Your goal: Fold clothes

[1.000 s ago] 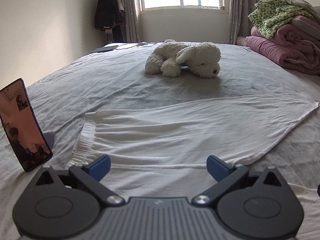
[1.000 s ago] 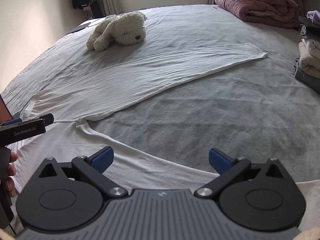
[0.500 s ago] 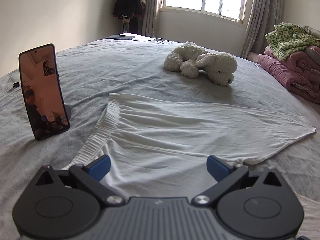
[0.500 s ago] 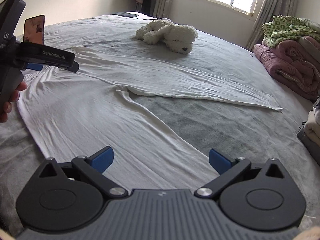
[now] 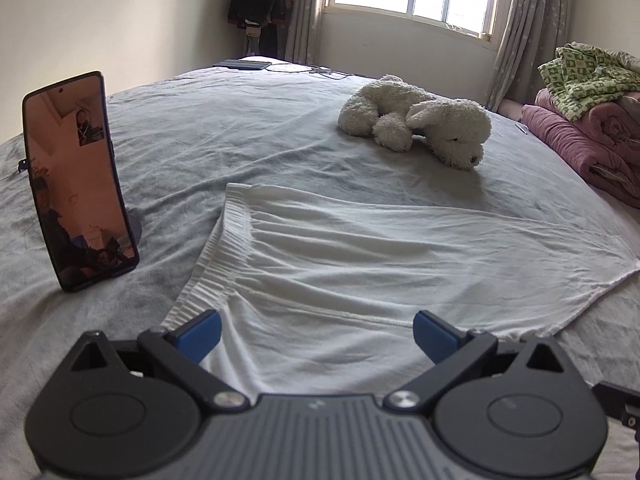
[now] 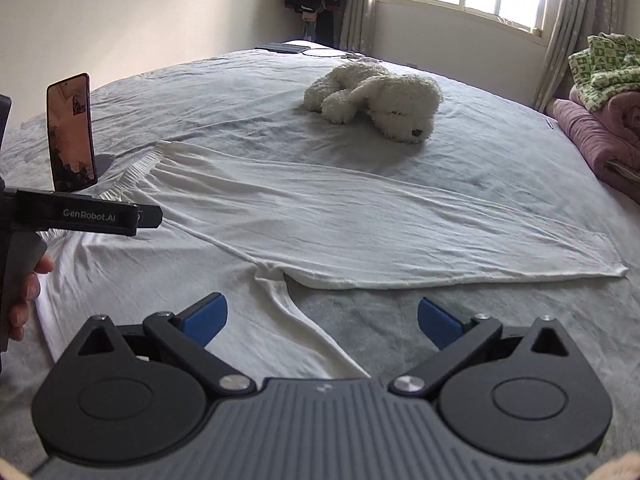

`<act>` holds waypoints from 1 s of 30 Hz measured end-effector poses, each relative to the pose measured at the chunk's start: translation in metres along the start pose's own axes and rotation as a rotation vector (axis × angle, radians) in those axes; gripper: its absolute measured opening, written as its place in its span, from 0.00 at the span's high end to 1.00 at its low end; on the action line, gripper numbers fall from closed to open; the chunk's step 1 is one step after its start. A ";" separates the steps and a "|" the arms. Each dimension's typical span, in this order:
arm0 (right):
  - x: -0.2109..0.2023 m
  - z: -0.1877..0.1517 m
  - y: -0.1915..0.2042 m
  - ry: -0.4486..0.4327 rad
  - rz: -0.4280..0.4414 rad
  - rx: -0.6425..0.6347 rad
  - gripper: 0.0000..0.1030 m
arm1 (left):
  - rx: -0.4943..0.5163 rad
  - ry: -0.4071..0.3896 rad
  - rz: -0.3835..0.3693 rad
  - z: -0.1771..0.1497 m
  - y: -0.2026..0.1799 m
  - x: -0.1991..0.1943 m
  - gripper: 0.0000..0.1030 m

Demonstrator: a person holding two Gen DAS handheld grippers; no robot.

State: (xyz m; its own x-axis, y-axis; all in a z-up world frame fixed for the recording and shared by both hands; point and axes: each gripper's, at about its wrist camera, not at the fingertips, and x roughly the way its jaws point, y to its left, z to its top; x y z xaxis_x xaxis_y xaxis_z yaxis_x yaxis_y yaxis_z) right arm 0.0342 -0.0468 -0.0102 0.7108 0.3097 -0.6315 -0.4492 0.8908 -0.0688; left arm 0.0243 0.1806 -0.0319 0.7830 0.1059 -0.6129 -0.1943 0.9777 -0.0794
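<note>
The white trousers point(image 6: 360, 216) run under the right gripper point(image 6: 320, 316) at the lower edge, their near leg's end hidden; the phone point(image 5: 80, 184) screen is too small to read, and the quilts point(image 5: 592, 140) are cut off at right.

"GenRobot.AI" — white lettering, side of left claw point(image 6: 150, 216)

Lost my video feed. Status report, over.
Left claw open, right claw open. White trousers spread flat, unfolded. Plush dog beyond, clear.
</note>
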 end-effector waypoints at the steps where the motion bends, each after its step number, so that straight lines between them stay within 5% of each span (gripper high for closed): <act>1: 0.008 0.009 0.003 -0.002 0.018 -0.015 0.00 | 0.003 -0.007 0.011 0.002 0.002 0.000 0.01; 8: 0.075 0.063 0.009 -0.005 0.124 -0.086 0.00 | -0.074 0.007 0.009 0.007 0.032 0.007 0.28; 10: 0.096 0.074 0.015 0.006 0.143 -0.126 0.00 | -0.070 0.000 -0.031 0.007 0.037 0.008 0.48; 18: 0.155 0.103 0.031 0.062 0.198 -0.184 0.00 | -0.006 0.036 -0.077 0.005 0.041 0.018 0.62; 30: 0.208 0.127 0.033 0.143 0.220 -0.186 0.13 | 0.024 0.091 -0.116 0.004 0.048 0.025 0.63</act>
State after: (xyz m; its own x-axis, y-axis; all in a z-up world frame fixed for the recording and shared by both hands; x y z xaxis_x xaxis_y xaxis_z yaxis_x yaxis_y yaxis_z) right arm 0.2356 0.0895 -0.0462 0.5082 0.4267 -0.7481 -0.6846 0.7272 -0.0503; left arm 0.0367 0.2312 -0.0477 0.7426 -0.0239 -0.6693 -0.0904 0.9867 -0.1355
